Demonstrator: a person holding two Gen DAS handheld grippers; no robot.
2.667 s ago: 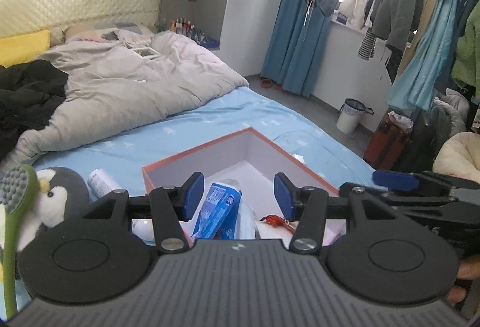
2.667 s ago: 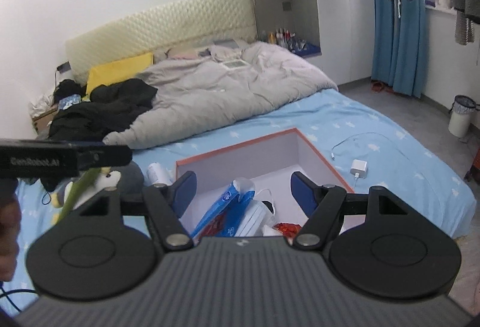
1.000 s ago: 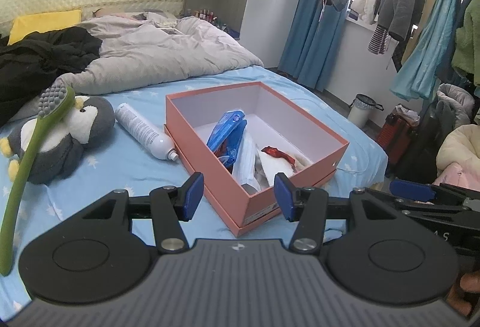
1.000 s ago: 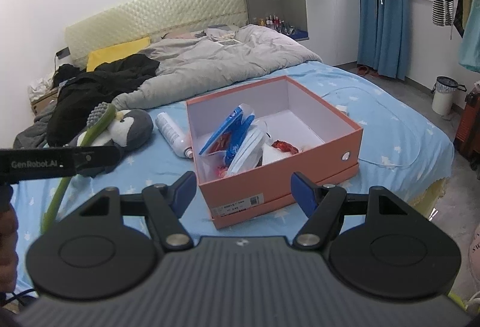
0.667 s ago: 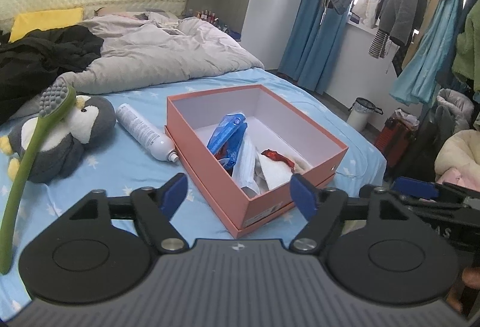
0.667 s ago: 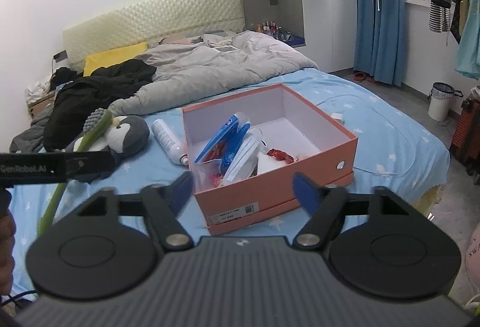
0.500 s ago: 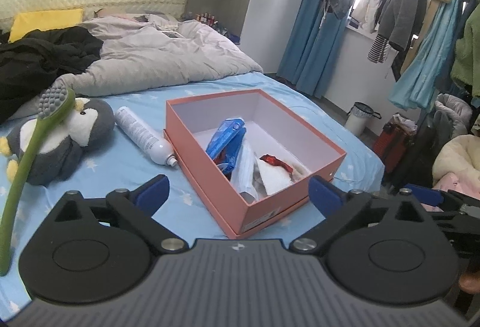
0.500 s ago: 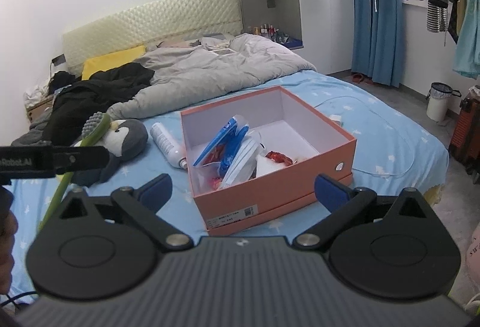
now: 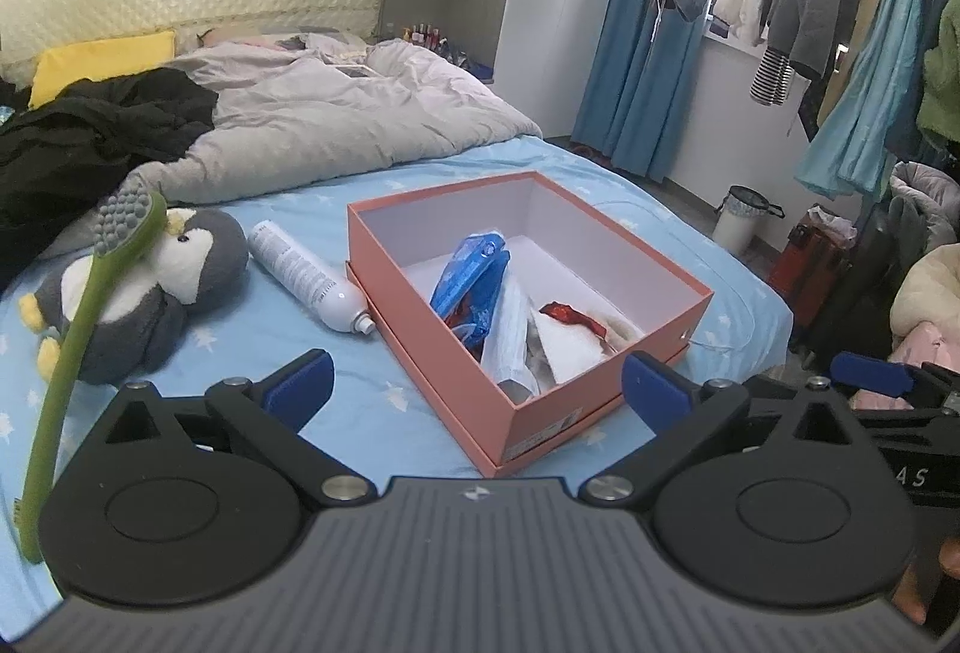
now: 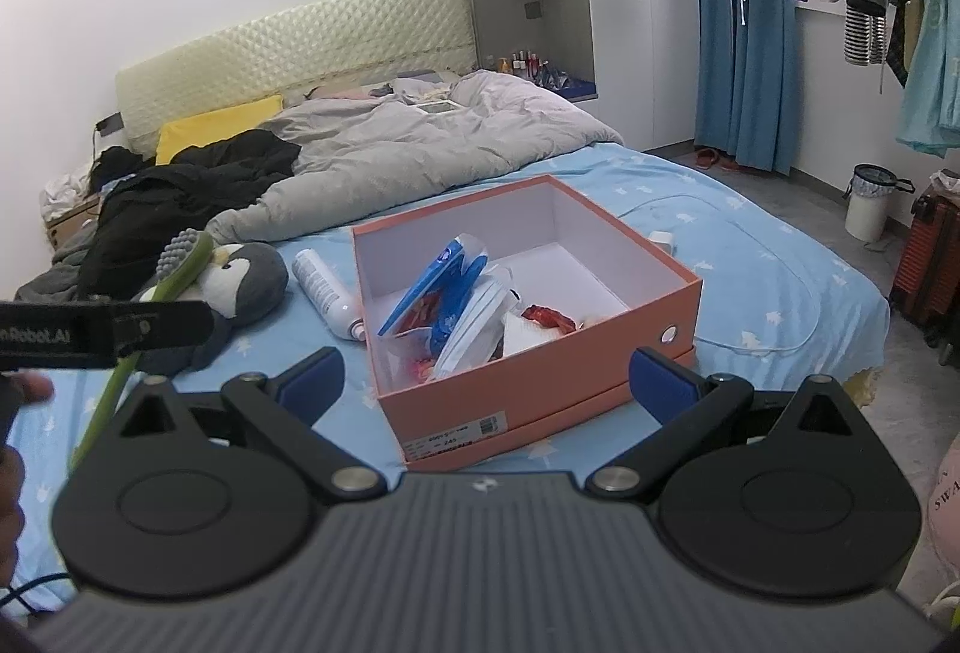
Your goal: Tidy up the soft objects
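Blue star-print bedsheet (image 9: 384, 401) fills the left wrist view, where the left gripper (image 9: 474, 383) has just spread its jaws wide with nothing between them. A plush penguin (image 9: 144, 293) lies far left beside a white bottle (image 9: 312, 278); reaching it likely calls for a low approach, clear of the green brush (image 9: 78, 329).

From the right wrist, the right gripper (image 10: 486, 380), also just released and empty, faces the pink box (image 10: 540, 401), which holds a blue packet (image 10: 444, 287), white pouches and a red wrapper.
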